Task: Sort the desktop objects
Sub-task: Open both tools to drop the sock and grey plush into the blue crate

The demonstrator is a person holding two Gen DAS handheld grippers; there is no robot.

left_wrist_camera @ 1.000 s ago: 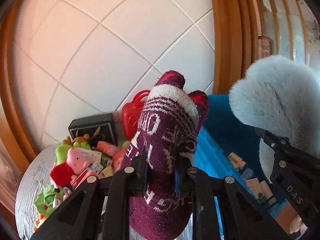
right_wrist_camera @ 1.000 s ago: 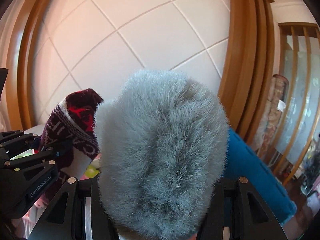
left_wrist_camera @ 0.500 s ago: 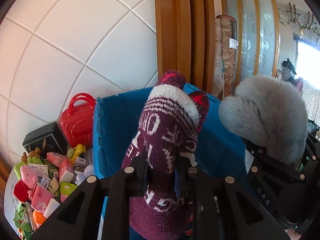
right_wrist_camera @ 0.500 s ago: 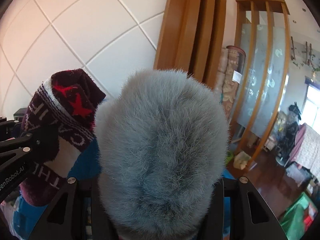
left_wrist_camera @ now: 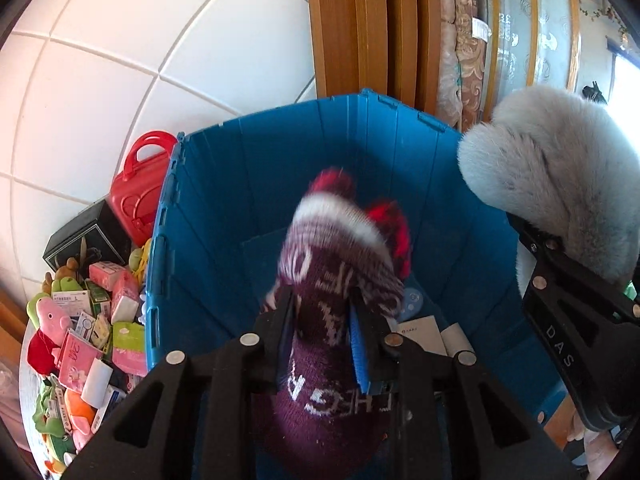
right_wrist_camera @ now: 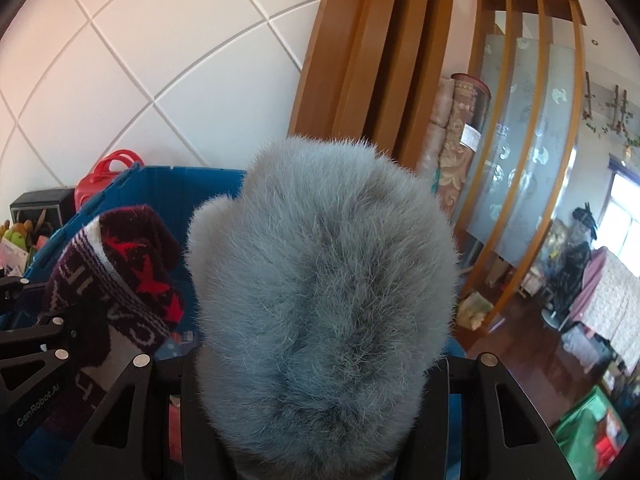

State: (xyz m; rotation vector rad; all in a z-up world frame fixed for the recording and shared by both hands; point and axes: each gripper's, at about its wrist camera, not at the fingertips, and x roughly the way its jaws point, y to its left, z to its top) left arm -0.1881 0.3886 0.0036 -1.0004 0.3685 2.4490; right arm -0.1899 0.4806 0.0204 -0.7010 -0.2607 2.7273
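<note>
Poised over the blue crate (left_wrist_camera: 240, 168) for dropping, the left gripper (left_wrist_camera: 322, 320) is opening around the blurred maroon knit sock (left_wrist_camera: 336, 276), while the right gripper (right_wrist_camera: 316, 380) is opening around the grey fur muff (right_wrist_camera: 320, 280).

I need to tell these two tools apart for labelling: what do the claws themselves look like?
Both claws are black, angular plastic frames with triangular cut-outs and round silver screw heads. The left claw has blue pads on its fingers' inner faces and white lettering reading "GenRobot.AI" on its side, readable in the right wrist view. The right claw carries white letters "DAS". No cables or sleeves show.
</note>
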